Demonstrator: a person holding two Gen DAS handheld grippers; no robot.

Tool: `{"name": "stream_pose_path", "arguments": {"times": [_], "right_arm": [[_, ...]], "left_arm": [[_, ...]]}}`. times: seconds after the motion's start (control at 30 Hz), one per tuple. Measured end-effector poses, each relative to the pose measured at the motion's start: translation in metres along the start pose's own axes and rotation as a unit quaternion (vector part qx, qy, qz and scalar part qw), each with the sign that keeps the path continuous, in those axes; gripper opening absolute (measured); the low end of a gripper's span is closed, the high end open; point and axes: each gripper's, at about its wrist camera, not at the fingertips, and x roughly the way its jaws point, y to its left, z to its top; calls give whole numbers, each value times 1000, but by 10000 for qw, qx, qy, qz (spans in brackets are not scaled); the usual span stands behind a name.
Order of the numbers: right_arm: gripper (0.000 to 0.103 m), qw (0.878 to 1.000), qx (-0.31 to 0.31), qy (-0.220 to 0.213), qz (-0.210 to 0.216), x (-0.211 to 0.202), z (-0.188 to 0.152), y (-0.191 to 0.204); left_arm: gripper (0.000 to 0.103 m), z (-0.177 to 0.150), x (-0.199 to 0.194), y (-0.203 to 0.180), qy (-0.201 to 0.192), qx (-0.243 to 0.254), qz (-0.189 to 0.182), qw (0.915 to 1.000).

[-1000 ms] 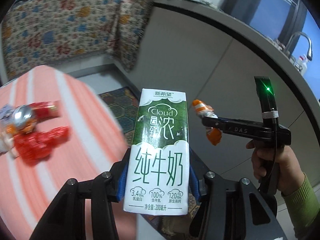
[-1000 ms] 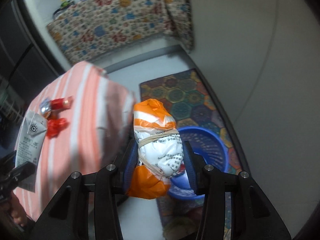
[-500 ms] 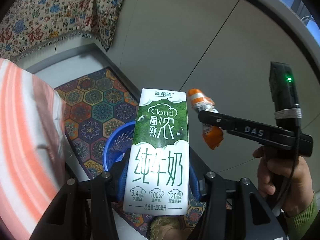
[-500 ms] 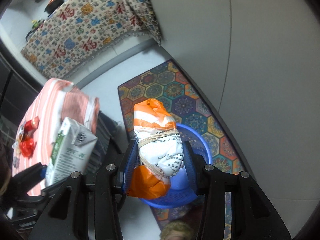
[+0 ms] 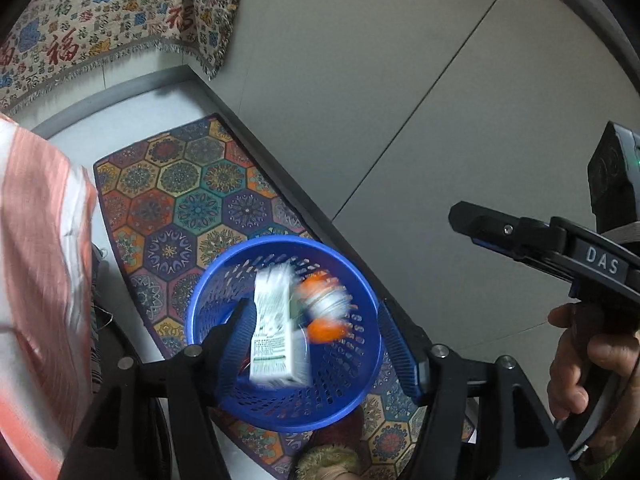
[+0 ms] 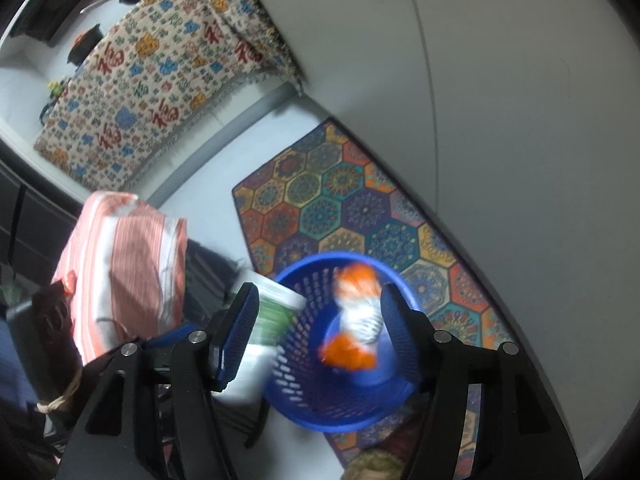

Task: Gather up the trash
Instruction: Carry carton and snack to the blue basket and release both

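Below you sits a round blue perforated plastic basket (image 5: 352, 396) on the floor, resting on a colourful rug of hexagon patterns (image 5: 188, 200). In the left wrist view a green-and-white milk carton (image 5: 276, 332) shows blurred over the basket's opening, with an orange-and-white crumpled wrapper bound by a rubber band (image 5: 324, 308) just beside it, also blurred. Whether either is touching the basket's bottom, you cannot tell from the blur. In the right wrist view the carton (image 6: 268, 320) appears at the basket's near-left rim (image 6: 292, 280), and the wrapper (image 6: 356, 320) lies within the rim's outline.

Your left gripper (image 5: 316, 344) has its jaws opening, spread wide of the carton, the blue pads clear of it. Your right gripper (image 6: 320, 336) likewise has its jaws opening; the wrapper shows between them but the pads do not press it. From the left view, you see the right gripper (image 5: 472, 224) held out to the side by your right hand (image 5: 580, 360), nothing in its jaws.

To the left stands a surface draped in an orange-and-white striped cloth (image 5: 36, 264), close to the basket. A pale grey cabinet wall (image 5: 400, 80) runs along the rug's far edge. Further back hangs a beige patterned cloth with red characters (image 6: 160, 80), above the pale floor (image 6: 208, 184).
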Motion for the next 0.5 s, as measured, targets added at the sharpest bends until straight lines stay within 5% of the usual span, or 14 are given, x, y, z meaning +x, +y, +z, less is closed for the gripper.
{"name": "stream_pose_path", "arguments": {"times": [0.2,0.5], "right_arm": [[91,9968,-415,-481,-483,-18,-1,15],[98,9793,-1297,-1194,-998,-45,-12,66]], "left_arm": [[65,-11,-60,-10,-533,217,205,9981],[65,-65,-177,18,-1066,254,917,9897]]}}
